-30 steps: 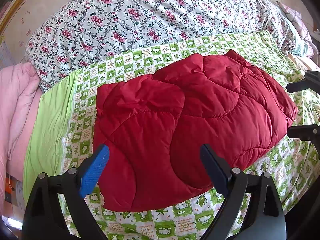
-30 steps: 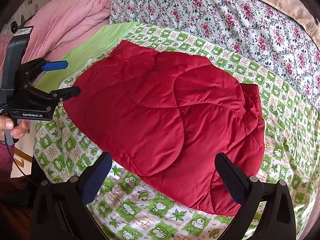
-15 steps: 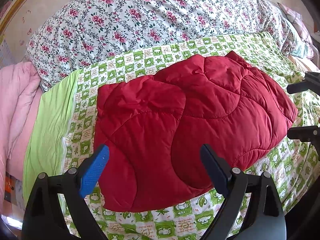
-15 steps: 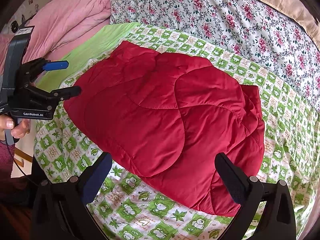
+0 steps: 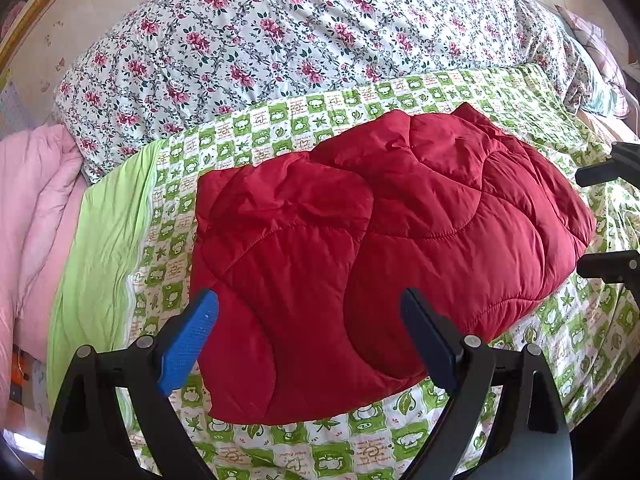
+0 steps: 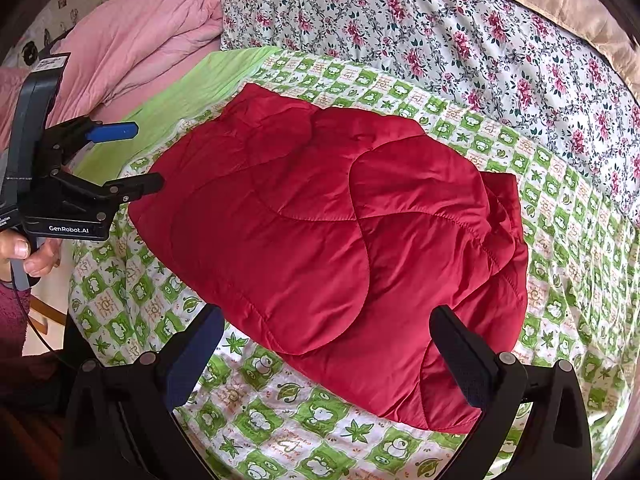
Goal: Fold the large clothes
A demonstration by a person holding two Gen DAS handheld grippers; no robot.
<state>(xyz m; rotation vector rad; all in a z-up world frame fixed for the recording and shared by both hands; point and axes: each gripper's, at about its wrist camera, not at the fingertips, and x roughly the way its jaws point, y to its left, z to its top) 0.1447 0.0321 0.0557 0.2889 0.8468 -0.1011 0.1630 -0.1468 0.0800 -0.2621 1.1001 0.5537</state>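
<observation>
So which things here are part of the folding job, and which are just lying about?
Job: red quilted jacket, lying folded; left gripper and right gripper, both open, holding nothing.
Lying about: green checked sheet, floral quilt, pink duvet.

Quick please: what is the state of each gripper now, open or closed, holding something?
Left gripper: open, holding nothing.
Right gripper: open, holding nothing.
</observation>
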